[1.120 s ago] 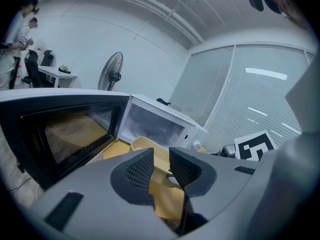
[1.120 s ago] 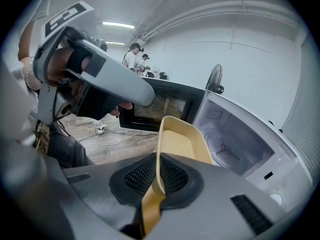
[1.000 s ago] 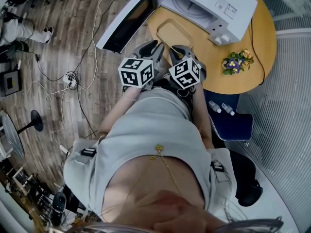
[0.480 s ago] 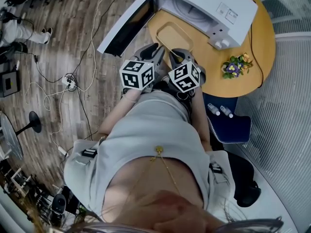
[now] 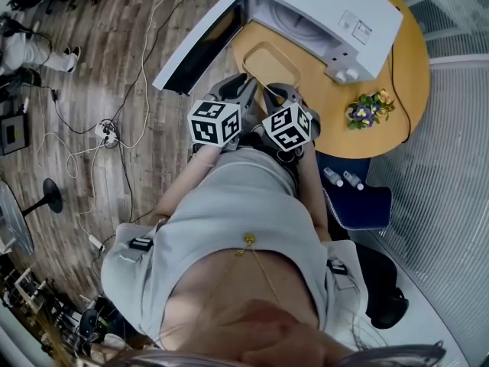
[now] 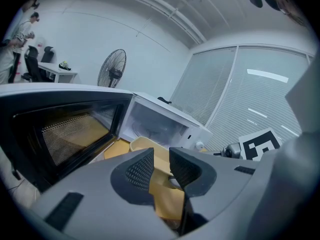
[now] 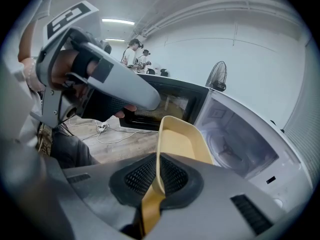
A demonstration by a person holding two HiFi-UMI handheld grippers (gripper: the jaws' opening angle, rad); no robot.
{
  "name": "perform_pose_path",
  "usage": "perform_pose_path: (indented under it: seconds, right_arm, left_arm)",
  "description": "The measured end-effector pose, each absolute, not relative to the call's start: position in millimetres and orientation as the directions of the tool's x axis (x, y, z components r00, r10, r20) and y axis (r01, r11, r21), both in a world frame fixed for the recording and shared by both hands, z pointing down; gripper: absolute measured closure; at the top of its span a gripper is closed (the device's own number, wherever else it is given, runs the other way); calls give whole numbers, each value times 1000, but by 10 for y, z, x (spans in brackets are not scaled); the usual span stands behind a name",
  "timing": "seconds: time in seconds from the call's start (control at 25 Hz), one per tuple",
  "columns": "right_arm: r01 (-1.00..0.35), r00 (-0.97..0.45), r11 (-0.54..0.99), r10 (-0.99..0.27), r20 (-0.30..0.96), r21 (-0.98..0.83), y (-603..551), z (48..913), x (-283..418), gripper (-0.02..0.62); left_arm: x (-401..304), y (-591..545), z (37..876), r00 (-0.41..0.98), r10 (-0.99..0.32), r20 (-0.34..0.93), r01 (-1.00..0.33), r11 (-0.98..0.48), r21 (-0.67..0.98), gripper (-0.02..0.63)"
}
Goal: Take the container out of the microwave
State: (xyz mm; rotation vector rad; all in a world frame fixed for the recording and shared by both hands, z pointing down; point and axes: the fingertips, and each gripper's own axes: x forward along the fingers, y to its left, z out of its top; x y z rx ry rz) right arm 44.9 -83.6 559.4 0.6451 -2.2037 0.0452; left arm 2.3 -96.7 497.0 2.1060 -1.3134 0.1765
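Container: the pale yellow, shallow rectangular plastic container (image 7: 182, 141) is outside the cavity, just in front of the white microwave (image 5: 336, 10), over the round wooden tabletop (image 5: 405, 75). I cannot tell whether its base rests on the wood.
Right jaws: my right gripper (image 7: 155, 176) is clenched on the container's near rim wall, with one pad inside and one outside.
Left jaws: my left gripper (image 6: 161, 165) is released, with a narrow gap and nothing in it. It hangs just beside the right one.
Risk, tilt: I hold a single edge, so I judge the far end could sag, or the thin wall could slide from the pads on a quick lift.
Risk, door: the dark-windowed microwave door (image 5: 199, 43) stands swung out on my left, and a leftward sweep could strike it.
Risk, rim: the near tabletop edge lies right under my grippers. If I set the container down too close to me, it may tip to the floor.
Open room: there is bare wood to the right, between the container and the small bunch of purple and yellow flowers (image 5: 368, 105).
Closed side: the microwave body blocks the way behind.
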Motion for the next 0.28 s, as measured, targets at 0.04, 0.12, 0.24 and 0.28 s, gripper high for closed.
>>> perform_pose_path:
  seconds: [0.04, 0.12, 0.24, 0.28]
  right_arm:
    - [-463, -531, 868, -432, 729, 178, -832, 5603, 451, 565]
    - [-463, -531, 869, -430, 730, 175, -843, 5613, 456, 565]
    - [-465, -530, 869, -429, 732, 172, -864, 5617, 470, 565]
    - [-465, -529, 868, -428, 733, 171, -869, 5619, 476, 565]
  left_arm:
    - [21, -963, 4976, 490, -758, 430, -845, -293, 447, 495]
    - [20, -969, 4982, 489, -758, 431, -846, -292, 447, 495]
    - [23, -992, 4984, 490, -758, 431, -845, -291, 448, 495]
    - [25, -1000, 4984, 490, -758, 431, -845, -291, 449, 495]
